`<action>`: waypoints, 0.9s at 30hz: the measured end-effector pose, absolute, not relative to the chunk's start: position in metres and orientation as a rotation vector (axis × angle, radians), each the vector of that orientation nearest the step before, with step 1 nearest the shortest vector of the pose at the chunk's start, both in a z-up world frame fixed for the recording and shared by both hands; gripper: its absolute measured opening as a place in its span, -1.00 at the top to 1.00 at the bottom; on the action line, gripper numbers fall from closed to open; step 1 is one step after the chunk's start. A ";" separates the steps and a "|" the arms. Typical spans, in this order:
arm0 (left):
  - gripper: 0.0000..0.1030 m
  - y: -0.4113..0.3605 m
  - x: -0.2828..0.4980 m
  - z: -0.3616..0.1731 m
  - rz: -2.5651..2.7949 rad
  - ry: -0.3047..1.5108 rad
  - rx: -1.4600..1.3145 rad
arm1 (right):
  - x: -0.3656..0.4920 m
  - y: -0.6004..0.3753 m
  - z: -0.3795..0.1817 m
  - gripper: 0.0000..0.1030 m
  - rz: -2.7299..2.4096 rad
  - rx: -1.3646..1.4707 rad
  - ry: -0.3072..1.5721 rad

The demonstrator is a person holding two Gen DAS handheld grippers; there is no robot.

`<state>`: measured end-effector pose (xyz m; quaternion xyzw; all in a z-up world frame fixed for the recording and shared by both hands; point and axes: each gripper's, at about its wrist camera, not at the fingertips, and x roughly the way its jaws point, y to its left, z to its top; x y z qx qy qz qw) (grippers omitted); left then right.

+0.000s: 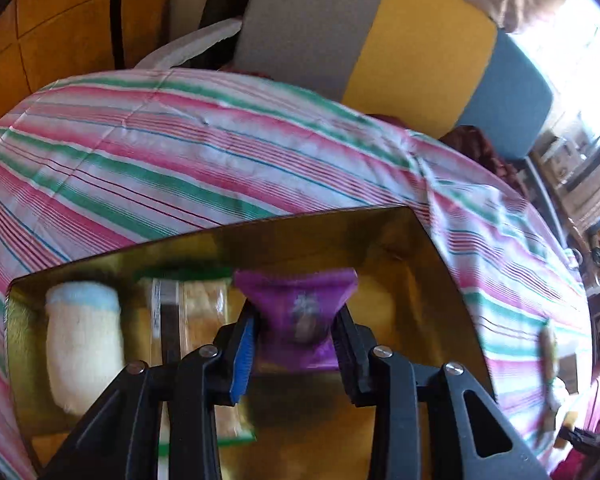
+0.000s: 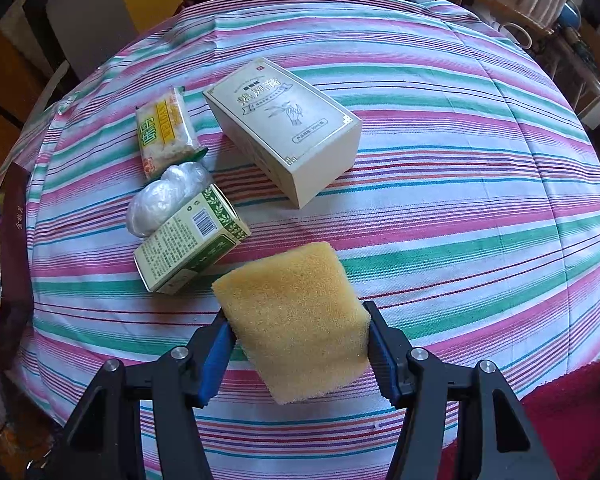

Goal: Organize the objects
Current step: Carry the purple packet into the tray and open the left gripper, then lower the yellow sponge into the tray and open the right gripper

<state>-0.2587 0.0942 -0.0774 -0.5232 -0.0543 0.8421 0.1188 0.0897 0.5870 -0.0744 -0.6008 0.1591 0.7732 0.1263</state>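
There is one gold tray (image 1: 380, 232), and in it lie three things: one purple packet (image 1: 300, 304), one rolled towel (image 1: 84, 340) and one clear snack pack (image 1: 204, 304). On the striped cloth (image 2: 460, 200) are two boxes, one cream (image 2: 288, 128) and one green (image 2: 192, 240), one biscuit pack (image 2: 166, 130), one plastic wad (image 2: 166, 196) and one sponge (image 2: 296, 320).

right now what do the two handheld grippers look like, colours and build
Both match. The left gripper and right gripper have matte black plastic linkage arms with round silver pivot screws and cut-out slots. Each left finger pad is ribbed blue, each right one dark. No cables, sleeves or hands show.
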 end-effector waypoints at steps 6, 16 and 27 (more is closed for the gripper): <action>0.10 0.090 -0.265 -0.081 2.500 -0.152 -1.530 | 0.099 0.590 -0.073 -0.19 2.245 -1.747 0.487; 0.10 0.088 -0.198 -0.030 2.554 -0.090 -1.346 | 0.102 0.592 -0.068 -0.18 2.244 -1.684 0.528; 0.10 0.093 -0.076 0.018 2.600 0.010 -1.079 | 0.111 0.600 -0.054 -0.17 2.258 -1.517 0.659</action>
